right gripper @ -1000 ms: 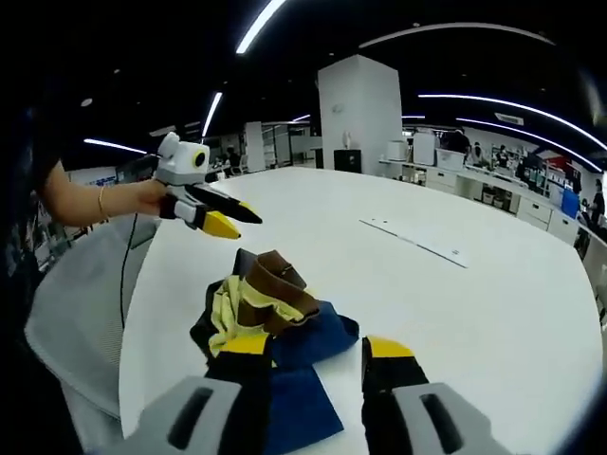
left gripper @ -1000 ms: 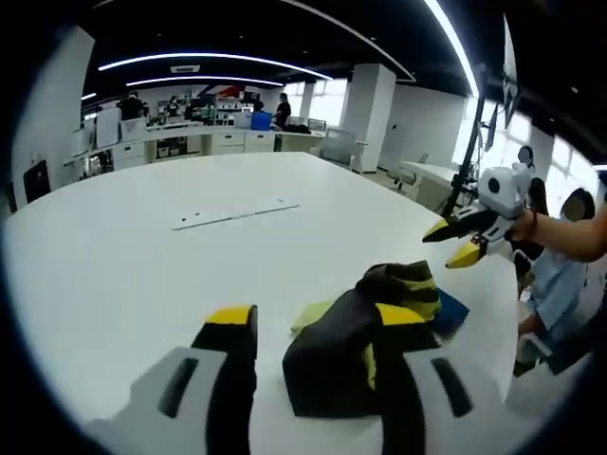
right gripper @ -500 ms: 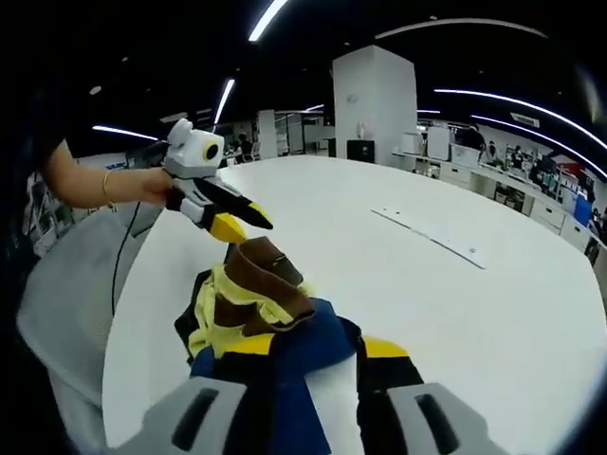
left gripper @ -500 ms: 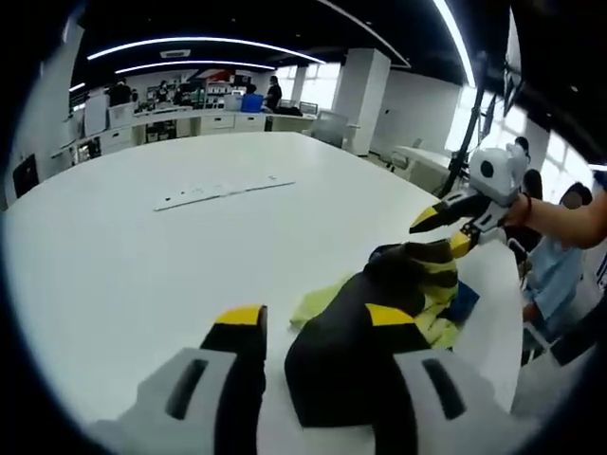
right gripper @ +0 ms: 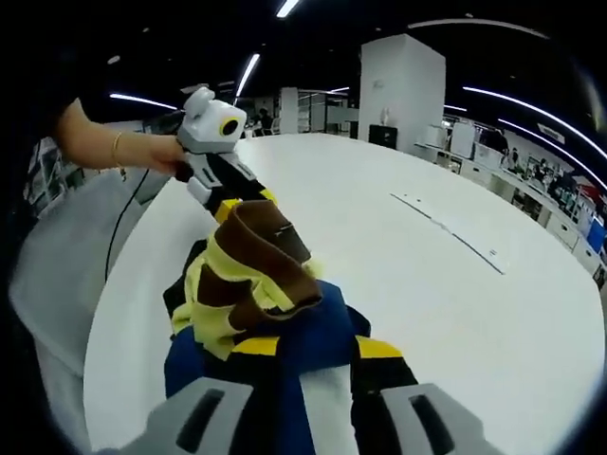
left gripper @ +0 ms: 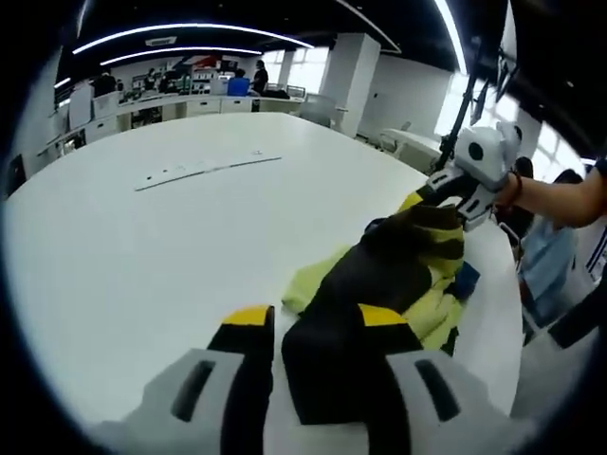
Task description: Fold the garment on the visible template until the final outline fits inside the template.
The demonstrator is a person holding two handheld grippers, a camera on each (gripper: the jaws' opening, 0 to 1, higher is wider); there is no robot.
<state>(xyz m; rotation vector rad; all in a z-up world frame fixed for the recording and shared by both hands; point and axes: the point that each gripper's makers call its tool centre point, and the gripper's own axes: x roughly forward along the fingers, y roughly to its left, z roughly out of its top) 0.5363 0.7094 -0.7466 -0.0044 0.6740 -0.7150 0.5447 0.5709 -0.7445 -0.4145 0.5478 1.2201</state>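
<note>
garment [left gripper: 379,280] | left tongs [left gripper: 308,327] gripping it | right tongs [right gripper: 313,351] straddling blue fold, grip unclear

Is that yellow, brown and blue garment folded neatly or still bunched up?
Bunched up: the garment sits in a crumpled heap on the white table.

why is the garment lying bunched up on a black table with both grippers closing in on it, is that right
Not quite: the table is white, not black, as the left gripper view shows. The rest holds: the garment lies bunched up near the table's edge, with the left gripper at one end and the right gripper at the other.
</note>
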